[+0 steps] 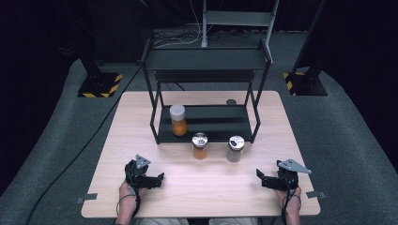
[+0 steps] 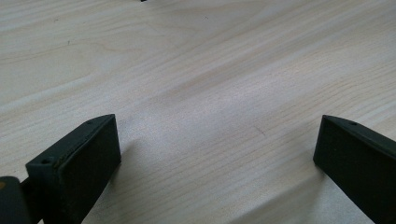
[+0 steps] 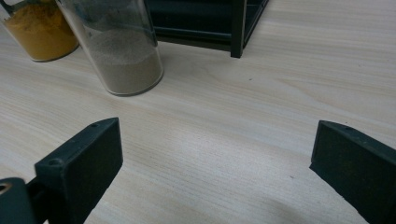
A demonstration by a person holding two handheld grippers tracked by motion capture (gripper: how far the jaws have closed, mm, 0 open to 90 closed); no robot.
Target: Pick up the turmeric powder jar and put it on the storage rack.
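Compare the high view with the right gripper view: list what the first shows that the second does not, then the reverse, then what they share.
High view alone: the white-lidded jar on the black rack's lower shelf, the metal shaker lids of the two jars on the table, the person's hands, and the left gripper.

Right gripper view alone: a close look along the right gripper, its fingers spread wide apart with bare wood between them.

Both: the orange spice jar, the brown spice jar, the black rack and the wooden table.
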